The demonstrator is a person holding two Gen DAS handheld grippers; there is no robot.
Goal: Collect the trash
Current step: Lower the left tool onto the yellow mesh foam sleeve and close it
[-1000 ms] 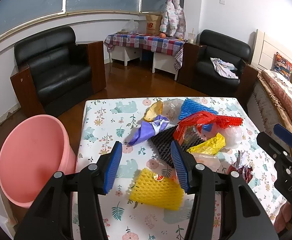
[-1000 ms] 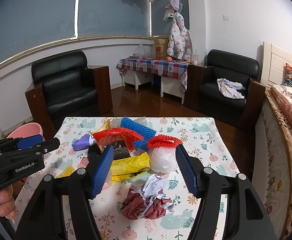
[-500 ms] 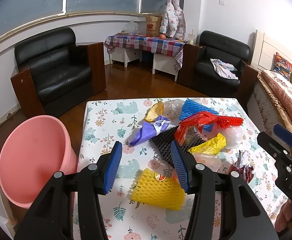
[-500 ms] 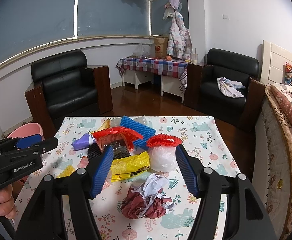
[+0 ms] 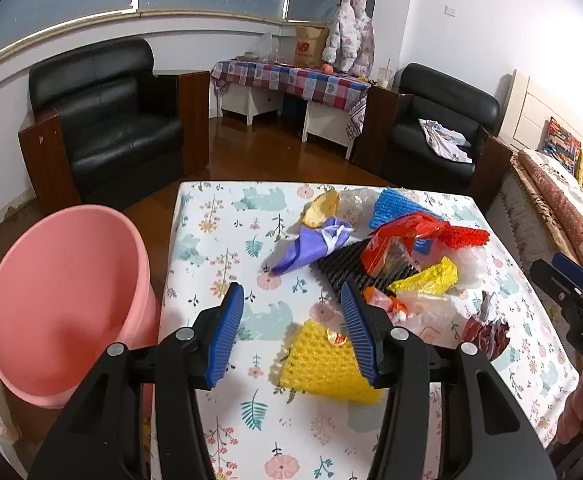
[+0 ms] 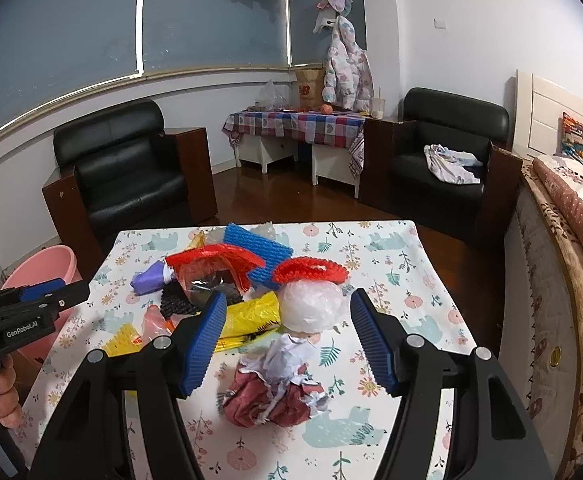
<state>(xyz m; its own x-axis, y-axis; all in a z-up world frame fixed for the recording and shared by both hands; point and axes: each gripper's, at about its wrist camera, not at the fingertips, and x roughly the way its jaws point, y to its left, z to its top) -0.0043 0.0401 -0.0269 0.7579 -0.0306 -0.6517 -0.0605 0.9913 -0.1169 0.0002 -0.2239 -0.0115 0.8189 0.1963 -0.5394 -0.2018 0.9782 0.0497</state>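
Almost nothing had been altered over the last second: both grippers were kept hovering where they had been, and no piece of trash on the bench (image 5: pixel 211 216) had been shifted. Nearest the left gripper (image 5: pixel 291 328), whose jaws were held wide with nothing between them, a yellow foam net (image 5: pixel 323 364) lay flat on the flowered cloth, partly hidden behind the right-hand finger. Nearest the right gripper (image 6: pixel 287 336), likewise spread wide and empty, a crumpled red and white wrapper (image 6: pixel 271 392) was seen just below the opening, with a white plastic ball (image 6: pixel 311 306) and a yellow bag (image 6: pixel 247 316) behind it. Farther back the heap was made up of a black net (image 5: pixel 343 268), a purple bag (image 5: pixel 311 244), a red bag (image 5: pixel 403 236), a red foam net (image 6: pixel 311 272) and a blue foam net (image 6: pixel 259 246). Off the bench's left edge a pink bucket (image 5: pixel 63 300) stood tilted on the floor, apparently empty. Since nothing had been gripped, collection was judged not yet begun; a descent onto the nearest piece seemed the likely next step.
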